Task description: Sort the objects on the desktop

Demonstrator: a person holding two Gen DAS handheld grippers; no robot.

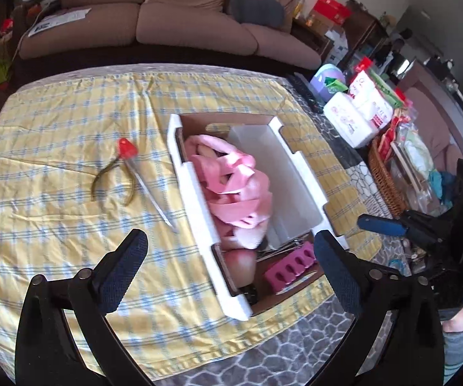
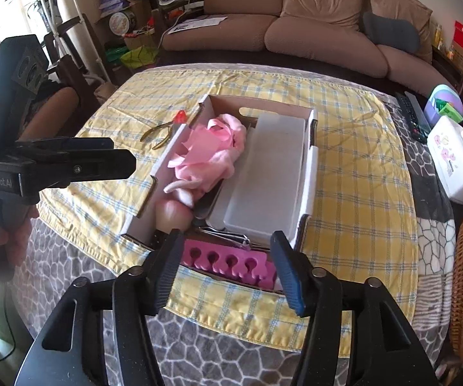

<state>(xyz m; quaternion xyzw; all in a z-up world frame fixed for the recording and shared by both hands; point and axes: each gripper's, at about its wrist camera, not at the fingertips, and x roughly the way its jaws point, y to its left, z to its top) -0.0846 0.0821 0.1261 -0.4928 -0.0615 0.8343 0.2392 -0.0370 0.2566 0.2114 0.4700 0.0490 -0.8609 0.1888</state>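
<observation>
left gripper [image 1: 231, 254]: spread wide, empty
right gripper [image 2: 225, 251]: released, above pink toe separator [image 2: 231, 262]
box [image 2: 310, 173]: holds separator, pink cloth [image 2: 205, 154]

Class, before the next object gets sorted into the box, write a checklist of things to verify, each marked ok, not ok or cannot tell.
1. Left claw open and empty: ok.
2. Right claw open, nothing gripped: ok.
3. Pink toe separator inside the cardboard box: ok.
4. Nippers inside the box: not ok, on the checked cloth.
5. Red-capped tool inside the box: not ok.
6. Room left in the box: cannot tell.
</observation>
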